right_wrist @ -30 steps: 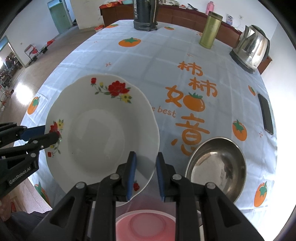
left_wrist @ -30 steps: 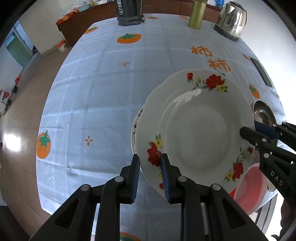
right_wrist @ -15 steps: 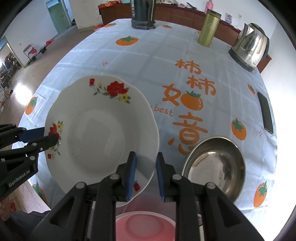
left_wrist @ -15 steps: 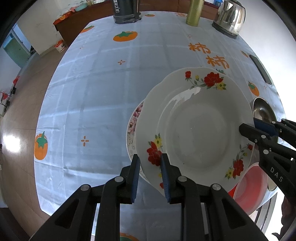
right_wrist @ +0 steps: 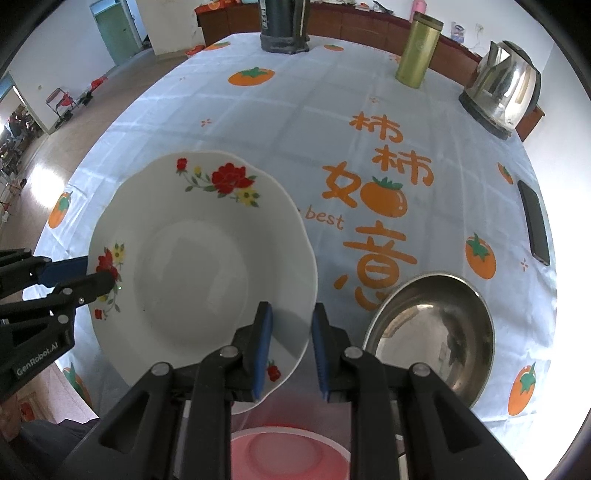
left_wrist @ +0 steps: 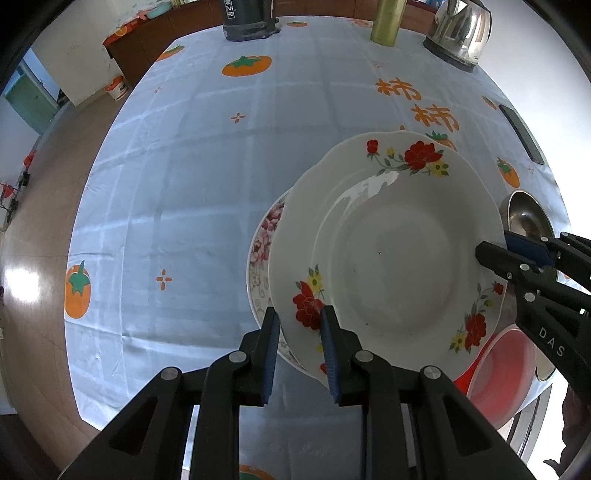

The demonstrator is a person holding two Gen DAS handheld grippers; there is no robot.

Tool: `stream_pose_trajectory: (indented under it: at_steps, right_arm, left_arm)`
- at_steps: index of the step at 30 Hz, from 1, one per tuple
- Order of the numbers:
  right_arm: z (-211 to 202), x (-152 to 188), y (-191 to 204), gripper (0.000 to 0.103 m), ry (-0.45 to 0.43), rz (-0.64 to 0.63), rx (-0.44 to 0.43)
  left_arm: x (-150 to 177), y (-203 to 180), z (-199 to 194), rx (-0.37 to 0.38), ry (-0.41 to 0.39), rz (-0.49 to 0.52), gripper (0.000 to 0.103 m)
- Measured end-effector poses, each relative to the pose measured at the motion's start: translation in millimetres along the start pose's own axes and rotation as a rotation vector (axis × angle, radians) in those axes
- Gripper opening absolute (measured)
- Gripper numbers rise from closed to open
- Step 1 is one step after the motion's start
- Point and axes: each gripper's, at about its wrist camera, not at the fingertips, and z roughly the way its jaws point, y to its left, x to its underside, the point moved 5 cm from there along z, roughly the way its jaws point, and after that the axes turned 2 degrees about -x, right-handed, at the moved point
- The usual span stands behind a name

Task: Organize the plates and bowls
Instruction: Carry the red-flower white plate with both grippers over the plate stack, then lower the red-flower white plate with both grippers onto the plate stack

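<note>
A white plate with red flowers (left_wrist: 388, 258) is held above the table by both grippers. My left gripper (left_wrist: 298, 343) is shut on its near-left rim; it also shows in the right wrist view (right_wrist: 88, 273). My right gripper (right_wrist: 290, 343) is shut on the plate's (right_wrist: 199, 273) right rim; it also shows in the left wrist view (left_wrist: 495, 251). A second plate with pink flowers (left_wrist: 264, 251) lies on the table, mostly hidden under the held plate. A steel bowl (right_wrist: 432, 332) sits at the right. A pink-red bowl (right_wrist: 288, 456) lies at the near edge.
On the persimmon-print tablecloth (left_wrist: 207, 177) stand a black appliance (right_wrist: 282, 26), a green-gold flask (right_wrist: 417, 55) and a steel kettle (right_wrist: 502, 96) at the far side. A black phone (right_wrist: 533, 221) lies at the right edge. The floor drops away at the left.
The held plate has shifted right and risen a little, uncovering more of the pink-flowered plate beneath. Both grippers stay shut on its rim.
</note>
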Motion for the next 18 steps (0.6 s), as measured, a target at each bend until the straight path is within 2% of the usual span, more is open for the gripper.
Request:
stream_pose_trajectory:
  at_steps: [18]
  right_arm:
    - [3.0,-4.6,1.1,0.022,0.005,-0.010,0.002]
  left_arm:
    - [1.3,0.4,3.3,0.002,0.013,0.001,0.025]
